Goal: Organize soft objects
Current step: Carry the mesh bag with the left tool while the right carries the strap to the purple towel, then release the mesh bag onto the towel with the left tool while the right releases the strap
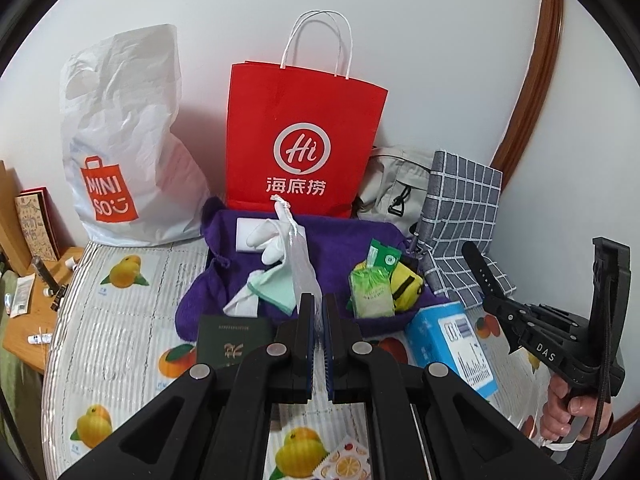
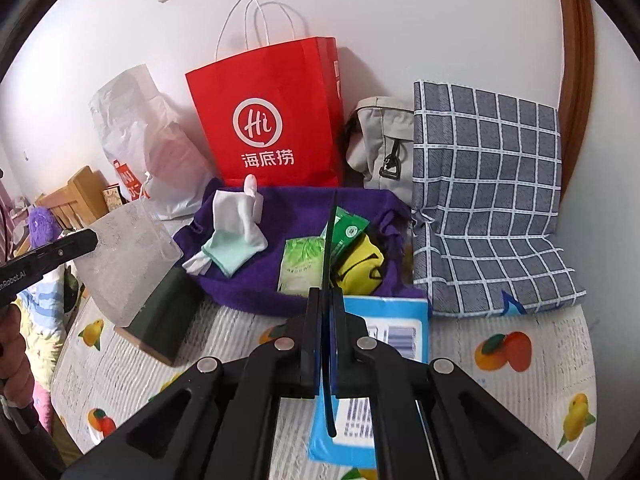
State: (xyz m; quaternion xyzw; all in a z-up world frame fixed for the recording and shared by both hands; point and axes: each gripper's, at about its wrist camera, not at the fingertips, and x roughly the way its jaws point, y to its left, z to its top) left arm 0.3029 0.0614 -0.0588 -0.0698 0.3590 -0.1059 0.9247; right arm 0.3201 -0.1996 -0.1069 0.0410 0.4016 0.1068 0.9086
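Note:
My left gripper (image 1: 319, 312) is shut on a sheer white drawstring pouch (image 1: 300, 264), held up over the mat; in the right wrist view the pouch (image 2: 128, 264) hangs from that gripper at the left. My right gripper (image 2: 325, 304) is shut on a thin dark strap (image 2: 329, 240) seen edge-on; in the left wrist view the strap (image 1: 482, 276) sticks up from it. A purple towel (image 1: 332, 236) holds white gloves (image 1: 268, 240), a mint cloth (image 1: 272, 292), green packets (image 1: 372, 288) and a yellow pouch (image 1: 406, 284).
A red paper bag (image 1: 304, 136), a white Miniso bag (image 1: 120, 152), a grey bag (image 1: 392, 188) and a checked cushion (image 2: 488, 200) stand along the wall. A dark green booklet (image 1: 232, 344) and a blue parcel (image 1: 452, 344) lie on the fruit-print mat (image 1: 120, 320).

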